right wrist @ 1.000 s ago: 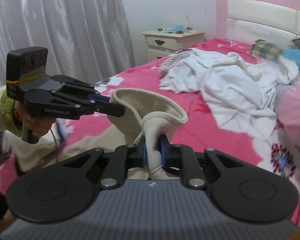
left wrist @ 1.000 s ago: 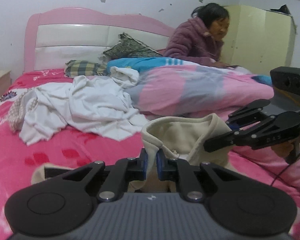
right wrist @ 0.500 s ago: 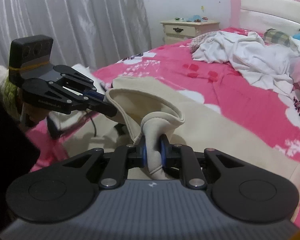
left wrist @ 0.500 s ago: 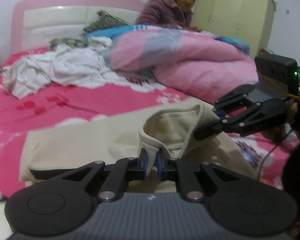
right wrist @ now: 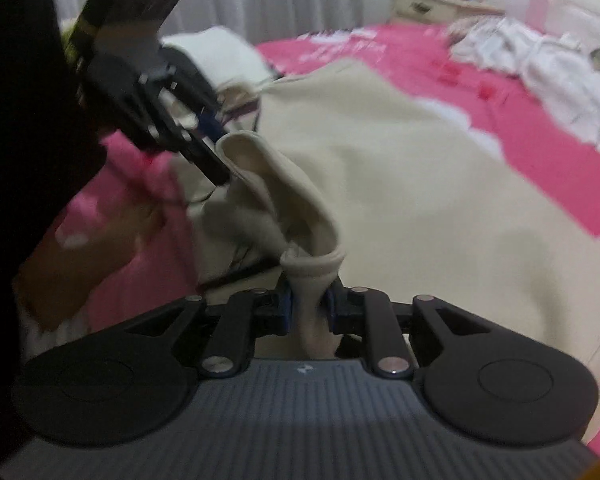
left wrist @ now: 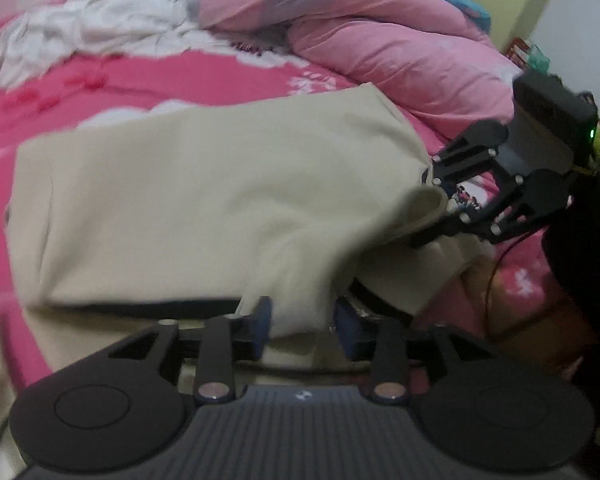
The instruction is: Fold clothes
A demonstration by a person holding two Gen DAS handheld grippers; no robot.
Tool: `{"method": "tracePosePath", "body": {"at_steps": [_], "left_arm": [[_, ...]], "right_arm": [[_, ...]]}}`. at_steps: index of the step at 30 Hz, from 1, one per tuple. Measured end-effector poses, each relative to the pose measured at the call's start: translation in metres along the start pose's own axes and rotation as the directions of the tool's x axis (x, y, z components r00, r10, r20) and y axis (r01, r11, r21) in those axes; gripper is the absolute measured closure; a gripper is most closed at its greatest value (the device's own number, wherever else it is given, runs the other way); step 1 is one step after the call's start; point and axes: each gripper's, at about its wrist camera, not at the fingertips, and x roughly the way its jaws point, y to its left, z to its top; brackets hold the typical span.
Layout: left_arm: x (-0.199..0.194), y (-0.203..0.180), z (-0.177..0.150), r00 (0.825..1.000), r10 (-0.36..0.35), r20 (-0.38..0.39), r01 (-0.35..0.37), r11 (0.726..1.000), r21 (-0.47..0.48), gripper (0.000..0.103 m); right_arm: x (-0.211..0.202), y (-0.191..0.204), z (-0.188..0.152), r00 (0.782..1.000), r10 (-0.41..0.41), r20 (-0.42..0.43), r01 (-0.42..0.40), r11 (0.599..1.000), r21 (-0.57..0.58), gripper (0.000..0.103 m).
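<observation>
A cream garment (left wrist: pixel 204 196) lies spread flat across the pink bedsheet (left wrist: pixel 172 76), its body reaching from the near edge of the bed toward the middle. The left gripper (left wrist: pixel 302 322) has its jaws parted, with a bunch of the cream cloth passing between the blue pads (left wrist: pixel 263 320); motion blur makes it hard to say whether the pads press the cloth, though a gap seems to show on the right side. The right gripper (right wrist: pixel 307 306) is clamped on a rolled hem of the same garment at the near edge. A pink quilt (left wrist: pixel 380 36) is heaped toward the bed's far right side, and white clothes (right wrist: pixel 540 56) lie crumpled near the head of the bed.
</observation>
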Motion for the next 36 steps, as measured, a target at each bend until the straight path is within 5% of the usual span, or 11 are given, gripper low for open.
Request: {"method": "tracePosePath", "body": {"at_steps": [3,6,9,13,18,23,24,25,27,30,36], "left_arm": [[-0.018,0.017,0.003,1.0,0.0,0.015,0.001,0.996,-0.091,0.055],[-0.032,0.033,0.01,0.997,0.011,0.073,0.005,0.978,-0.211,0.054],[-0.029,0.014,0.02,0.995,0.051,0.086,-0.044,0.996,-0.076,0.052],[-0.01,-0.026,0.022,0.998,0.059,0.008,-0.06,0.977,0.204,0.049],[0.009,-0.064,0.004,0.989,0.148,0.011,-0.137,0.886,0.443,0.052],[0.029,-0.079,-0.013,0.964,0.265,0.031,-0.235,0.792,0.563,0.087],[0.029,-0.08,-0.014,0.963,0.267,0.03,-0.237,0.792,0.563,0.087],[0.028,-0.08,-0.014,0.963,0.269,0.033,-0.241,0.796,0.556,0.089],[0.025,-0.079,-0.013,0.963,0.268,0.036,-0.244,0.806,0.539,0.09],[0.014,-0.079,-0.008,0.969,0.246,0.017,-0.218,0.826,0.52,0.092],[0.015,-0.083,-0.016,0.975,0.22,-0.024,-0.171,0.818,0.549,0.092]], "right_arm": [[-0.006,-0.007,-0.002,0.991,0.12,-0.057,-0.115,0.99,0.076,0.064],[-0.02,-0.022,-0.004,0.964,0.262,-0.04,-0.246,0.941,0.235,0.051],[-0.034,-0.035,-0.006,0.975,0.219,0.037,-0.218,0.912,0.347,0.05],[-0.036,-0.021,0.007,0.996,0.075,0.043,-0.083,0.972,0.22,0.05],[-0.008,0.009,0.025,0.998,0.065,-0.001,-0.065,0.996,-0.063,0.05],[0.014,0.027,0.022,0.992,-0.035,-0.122,-0.004,0.953,-0.304,0.053],[0.018,0.029,0.019,0.989,-0.053,-0.135,0.005,0.943,-0.332,0.06],[0.021,0.031,0.017,0.987,-0.072,-0.146,0.014,0.932,-0.361,0.077],[0.023,0.032,0.016,0.985,-0.091,-0.145,0.03,0.926,-0.376,0.089],[0.014,0.035,0.018,0.988,-0.094,-0.125,0.04,0.924,-0.381,0.092],[0.005,0.044,0.014,0.987,-0.053,-0.153,-0.01,0.921,-0.389,0.092]]}}
